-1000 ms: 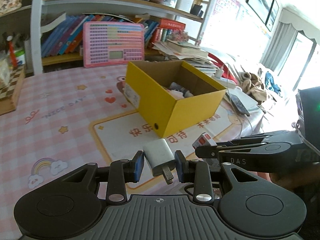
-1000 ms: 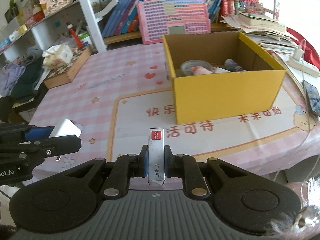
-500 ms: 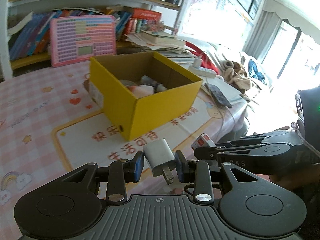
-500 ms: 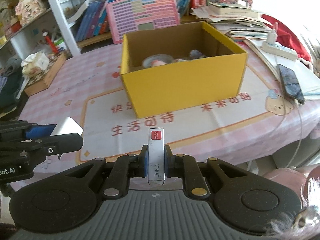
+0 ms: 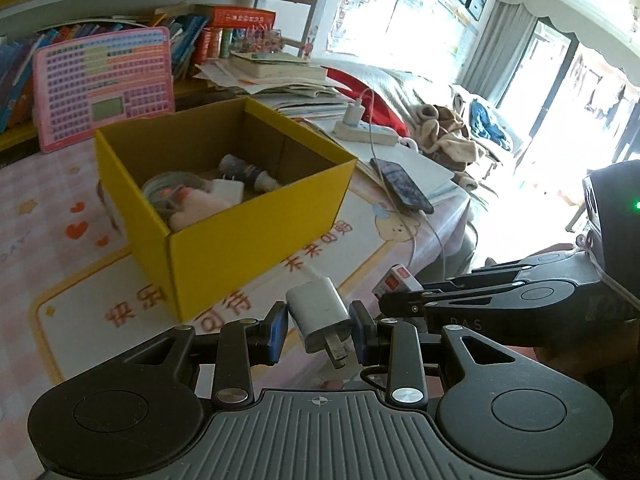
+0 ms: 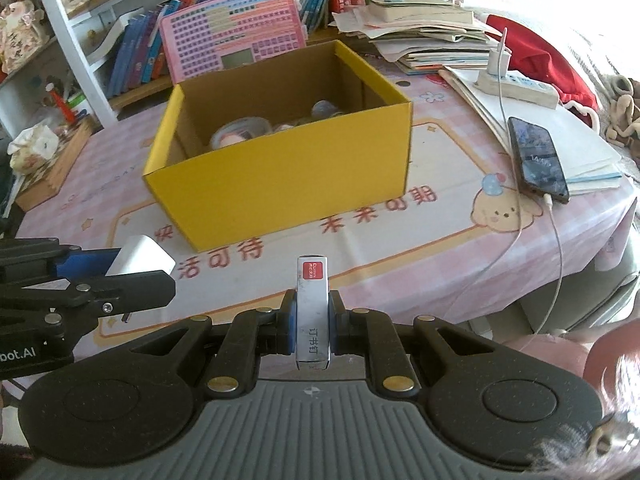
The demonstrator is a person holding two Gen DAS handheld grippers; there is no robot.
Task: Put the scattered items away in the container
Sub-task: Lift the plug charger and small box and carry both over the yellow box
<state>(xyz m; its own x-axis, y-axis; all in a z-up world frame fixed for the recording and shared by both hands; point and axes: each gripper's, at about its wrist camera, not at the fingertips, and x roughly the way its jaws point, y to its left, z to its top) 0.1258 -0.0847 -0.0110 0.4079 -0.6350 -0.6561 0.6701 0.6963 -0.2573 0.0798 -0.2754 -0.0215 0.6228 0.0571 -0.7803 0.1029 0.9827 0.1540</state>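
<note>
Since a second earlier, drawn nearer to the yellow box [image 5: 256, 236], with both views swung rightward so that the open top and the clutter inside showed more fully. Left gripper [image 5: 318, 330] clenched on a white charger [image 5: 318, 310], prongs pointing down toward the camera and the body tilted a little between the blue pads [image 5: 277, 330]. Right gripper [image 6: 312, 328] clamped on a slim staple box [image 6: 313, 306], standing upright with its red label at the top; seen also from the left view as a small red-and-white end [image 5: 394, 280] beyond the black fingers. Both loads held in the air over the near edge of the pink tablecloth [image 6: 460, 220], short of the box's near wall and at about its height. Best done, by this reading, by lifting each load above the rim before going forward, since a level approach would strike the front wall. Wiser to go one at a time, or well apart, the two grippers lying close together. Room inside seemed likeliest at the left front corner [image 6: 188, 148], clear of the tape roll [image 6: 240, 132] and bottle [image 5: 244, 170]. Release low inside, not from height, to spare the prongs and prevent a bounce.
</note>
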